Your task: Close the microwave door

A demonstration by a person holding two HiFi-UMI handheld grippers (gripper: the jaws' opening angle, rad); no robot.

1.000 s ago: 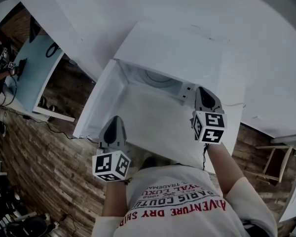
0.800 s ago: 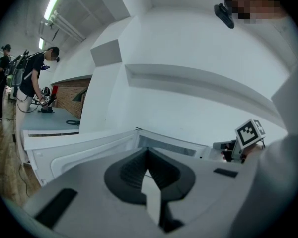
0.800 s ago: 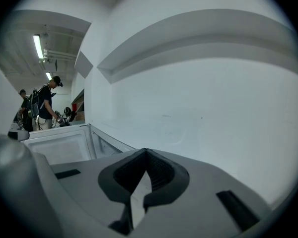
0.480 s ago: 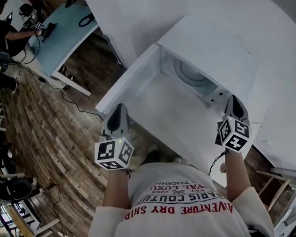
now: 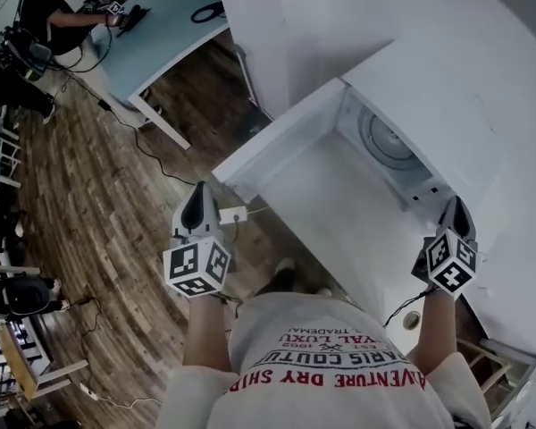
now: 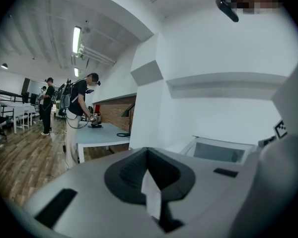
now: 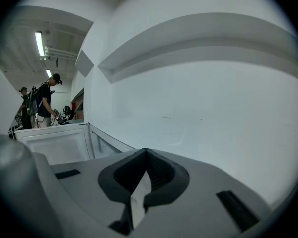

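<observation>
**Hand-held grippers both closed, microwave door [image 5: 277, 132] standing open**

Our left hand-held gripper [image 5: 196, 192] sits at the centre left of the head view, over the wooden floor [image 5: 98, 204], just below the free edge of the door and not touching it. In its own view the jaws of this hand-held gripper [image 6: 148, 151] are pressed together with nothing between them.

Our right hand-held gripper [image 5: 456, 206] is at the right of the frame, close to the right front corner of the white microwave [image 5: 438, 70]. Its own view shows the jaws of that hand-held gripper [image 7: 146, 152] together too, empty and pointing at a white wall [image 7: 203, 108].

We see the door swung out to the left of the cavity, running from centre left up towards the middle of the head view. The right gripper view shows its inner face [image 7: 54, 145] at the left. A round disc [image 5: 389, 141] shows inside the open cavity.

At the upper left a person [image 5: 45, 16] works at a light blue table [image 5: 156, 38].
</observation>
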